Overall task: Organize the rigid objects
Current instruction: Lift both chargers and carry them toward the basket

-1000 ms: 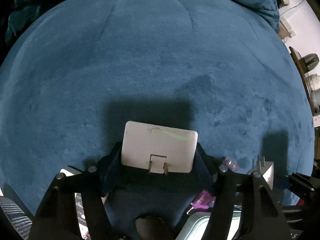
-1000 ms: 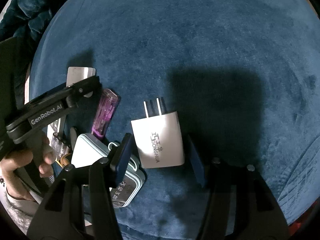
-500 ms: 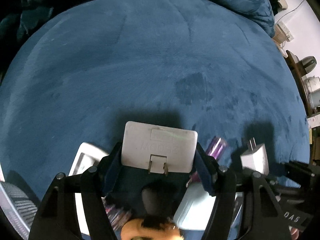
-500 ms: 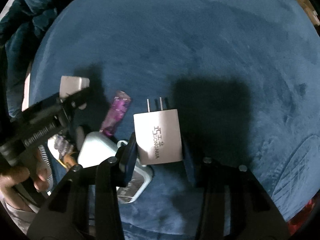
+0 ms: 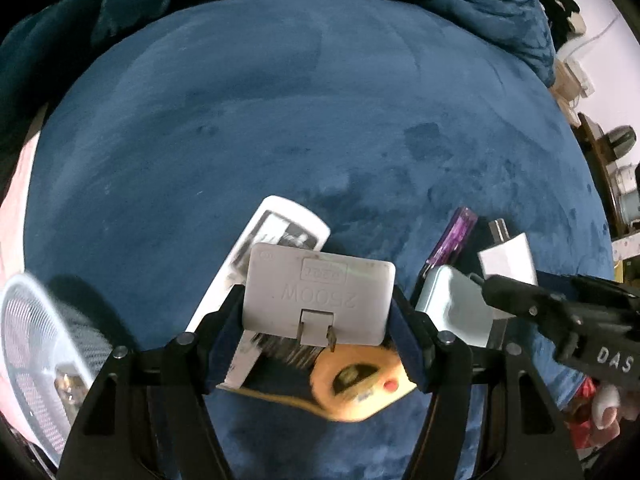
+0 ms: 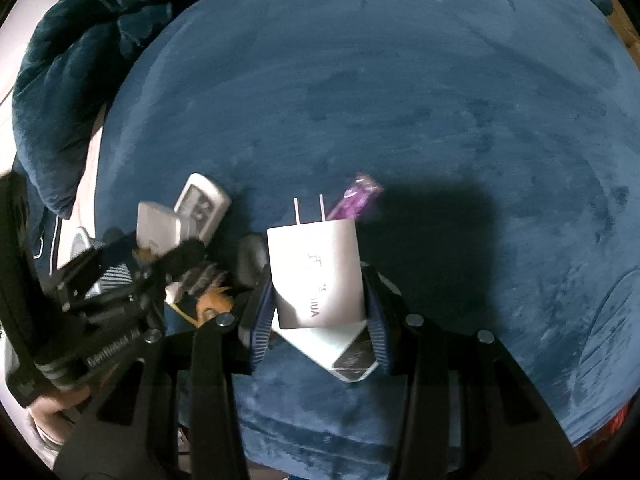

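My left gripper (image 5: pixel 318 312) is shut on a white plug adapter (image 5: pixel 318 294) marked 2500W and holds it above the blue velvet surface (image 5: pixel 280 120). My right gripper (image 6: pixel 318 300) is shut on a white wall charger (image 6: pixel 316 276), prongs pointing forward, lifted off the surface. In the left wrist view that charger (image 5: pixel 508 256) shows at the right. Below lie a white remote (image 5: pixel 276 232), a purple lighter (image 5: pixel 452 236), a pale blue case (image 5: pixel 452 304) and a yellow tape measure (image 5: pixel 360 384).
A white mesh fan (image 5: pixel 36 352) sits at the lower left. A rumpled blue blanket (image 6: pixel 68 92) lies at the far left edge. Shelves with jars (image 5: pixel 624 184) stand at the right. The blue surface (image 6: pixel 400 100) stretches wide ahead.
Both grippers rose from the surface with their loads. The right gripper closed on the charger and lifted it. The remote, tape measure and fan came into the left view.
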